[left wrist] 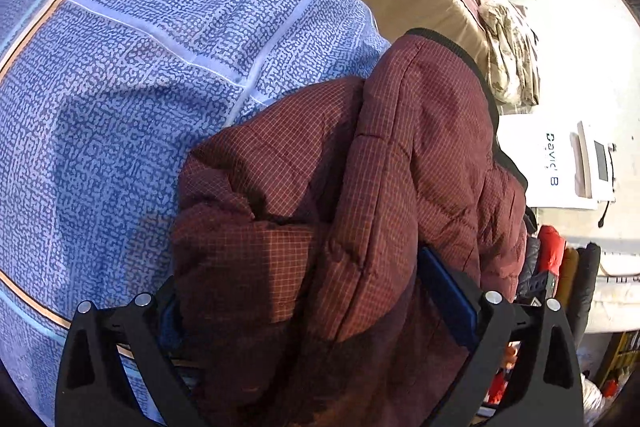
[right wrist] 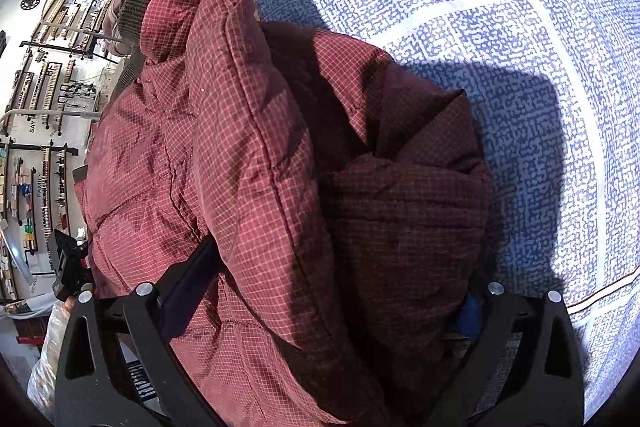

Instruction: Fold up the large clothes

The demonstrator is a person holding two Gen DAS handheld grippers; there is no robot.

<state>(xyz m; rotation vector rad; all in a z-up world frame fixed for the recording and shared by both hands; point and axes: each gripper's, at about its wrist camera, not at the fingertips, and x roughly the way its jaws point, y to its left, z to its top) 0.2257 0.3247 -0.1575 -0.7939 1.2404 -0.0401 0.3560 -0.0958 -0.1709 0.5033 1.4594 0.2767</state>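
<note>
1. Left wrist view: the left hand-held gripper (left wrist: 320, 291) stands wide, its blue-padded fingers (left wrist: 448, 291) flanking a bunched maroon checked padded jacket (left wrist: 360, 167) that bulges between them. Whether the pads press it cannot be told. A blue patterned bedsheet (left wrist: 140, 87) spreads ahead and left.
2. Right wrist view: the right hand-held gripper (right wrist: 316, 291) gapes wide, straddling the jacket (right wrist: 260, 147); the bedsheet (right wrist: 540, 67) lies ahead right.
</note>
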